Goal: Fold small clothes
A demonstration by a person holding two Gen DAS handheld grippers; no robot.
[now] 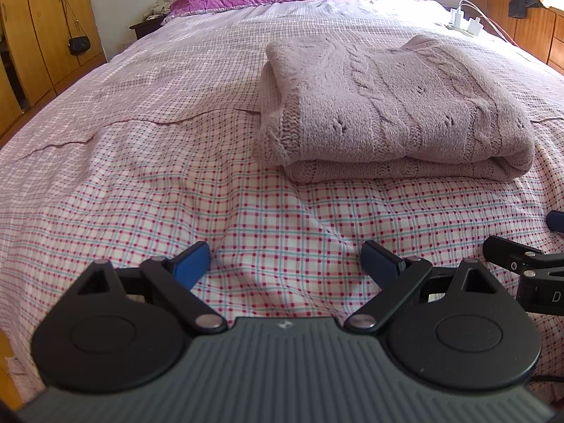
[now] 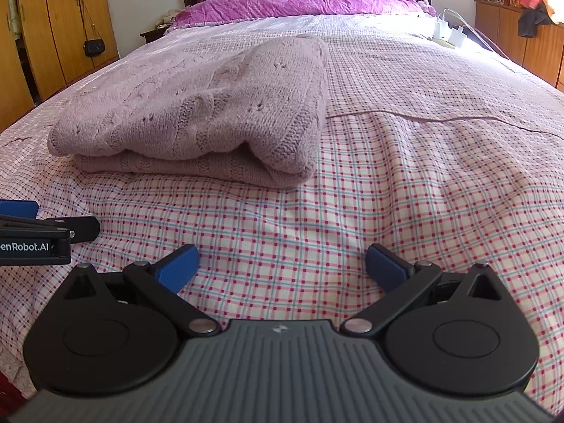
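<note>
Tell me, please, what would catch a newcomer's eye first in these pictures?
First, the folded pink sweater lying on the checked bedsheet in the middle of the bed. Next, the purple blanket bunched at the headboard end. Near the camera, the left gripper and right gripper hover open, holding nothing.

"enRobot.AI" on left gripper (image 2: pixel 21 208); partial "D" on right gripper (image 1: pixel 556 221)

Bedspread (image 1: pixel 141 176) before both grippers free; folded sweater (image 1: pixel 387 105) only obstacle ahead; chargers (image 2: pixel 447 33) far back, near edge.
</note>
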